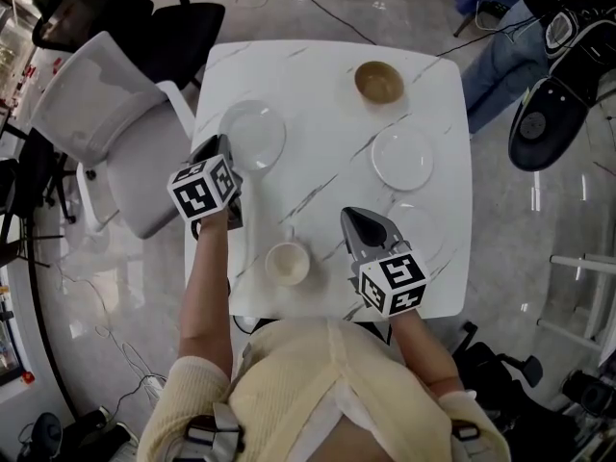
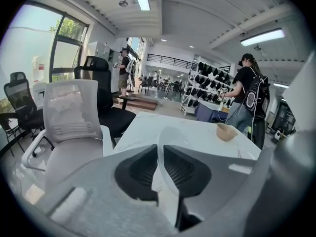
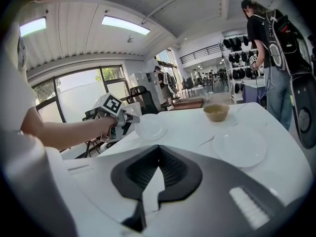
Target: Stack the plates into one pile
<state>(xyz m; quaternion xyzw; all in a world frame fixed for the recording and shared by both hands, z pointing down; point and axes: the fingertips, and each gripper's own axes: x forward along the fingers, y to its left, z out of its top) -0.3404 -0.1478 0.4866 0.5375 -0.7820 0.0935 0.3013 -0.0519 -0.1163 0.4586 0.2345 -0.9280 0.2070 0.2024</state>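
Note:
A white plate (image 1: pixel 254 135) hangs tilted above the table's far left part, and my left gripper (image 1: pixel 224 148) is shut on its near rim. In the left gripper view the plate's edge (image 2: pixel 167 137) runs between the two dark pads. The right gripper view shows that plate (image 3: pixel 150 127) held out by the left gripper (image 3: pixel 127 118). A second white plate (image 1: pixel 402 157) lies flat on the table at the right, also in the right gripper view (image 3: pixel 240 144). My right gripper (image 1: pixel 363 225) hovers over the near middle of the table, shut and holding nothing (image 3: pixel 157 157).
A brown bowl (image 1: pixel 378 83) stands at the table's far side. A cream cup (image 1: pixel 287 263) sits near the front edge between my arms. A grey chair (image 1: pixel 106 123) stands left of the white marble table (image 1: pixel 327 176). A person stands beyond the far right corner.

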